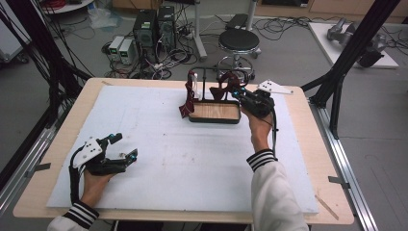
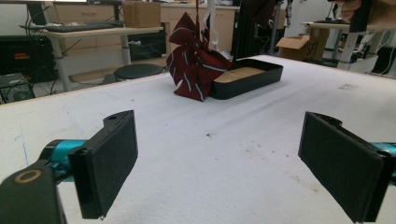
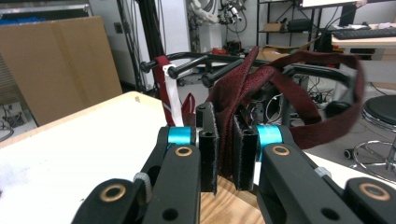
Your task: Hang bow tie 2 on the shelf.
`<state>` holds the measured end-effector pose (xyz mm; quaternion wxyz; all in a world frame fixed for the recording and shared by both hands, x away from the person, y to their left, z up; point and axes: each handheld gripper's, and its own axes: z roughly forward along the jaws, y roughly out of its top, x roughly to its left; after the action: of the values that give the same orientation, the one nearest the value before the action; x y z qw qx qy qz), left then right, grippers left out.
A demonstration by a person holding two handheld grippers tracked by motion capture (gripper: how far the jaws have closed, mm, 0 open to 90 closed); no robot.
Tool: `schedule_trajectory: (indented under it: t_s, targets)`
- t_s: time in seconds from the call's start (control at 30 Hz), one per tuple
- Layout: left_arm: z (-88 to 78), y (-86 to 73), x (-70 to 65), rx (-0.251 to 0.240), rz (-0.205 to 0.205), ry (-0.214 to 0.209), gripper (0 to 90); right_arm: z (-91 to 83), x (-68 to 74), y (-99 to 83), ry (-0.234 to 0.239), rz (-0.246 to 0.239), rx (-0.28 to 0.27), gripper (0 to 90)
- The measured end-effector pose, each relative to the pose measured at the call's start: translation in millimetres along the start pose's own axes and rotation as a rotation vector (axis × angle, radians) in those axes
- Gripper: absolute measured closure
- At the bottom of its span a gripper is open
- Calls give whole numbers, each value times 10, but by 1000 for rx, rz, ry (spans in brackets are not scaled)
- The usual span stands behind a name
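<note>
Near the table's (image 1: 43,192) front-left corner, the left claw (image 1: 126,147) rests on the white mat (image 1: 159,154) in the person's left hand (image 1: 94,185), pointing toward the far side. Its jaws stand wide apart with nothing between them; in the left gripper view the two black pads (image 2: 109,158) frame bare mat.

Farther back, past the middle of the table and close to its far edge, sits a black tray (image 1: 214,119) with a wooden floor. A black rack (image 1: 204,79) rises from its far side. At the tray's left end a striped red tie (image 1: 187,98) hangs from the rack, its lower part bunched against the tray's outer wall and touching the mat; the left gripper view shows this tie (image 2: 194,63) just beside the tray (image 2: 247,77).

At the tray's far-right corner the right hand (image 1: 260,130) holds the right claw (image 1: 234,89) up at the rack. Its jaws are pressed together on a dark red tie (image 1: 223,89) that is draped over the rack's bars. In the right gripper view the pads (image 3: 208,149) pinch a hanging fold of this tie (image 3: 233,107) above the wooden floor, while the rest of it loops off to the right over a bar (image 3: 317,72).
</note>
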<state>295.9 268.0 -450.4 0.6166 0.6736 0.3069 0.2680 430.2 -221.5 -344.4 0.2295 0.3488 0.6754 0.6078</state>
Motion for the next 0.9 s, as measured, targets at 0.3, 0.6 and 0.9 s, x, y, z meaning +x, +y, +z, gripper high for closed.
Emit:
schedule_trajectory:
  t_s: [0.3, 0.6, 0.9]
  targets:
    - [0, 0, 0, -1, -2, 0, 123, 80, 105, -4, 4, -71, 44, 839]
    - [2, 0, 0, -2, -1, 1, 123, 153, 144, -31, 17, -84, 60, 839]
    - [-3, 0, 1, 0, -1, 0, 123, 219, 57, -120, 15, -20, 89, 839]
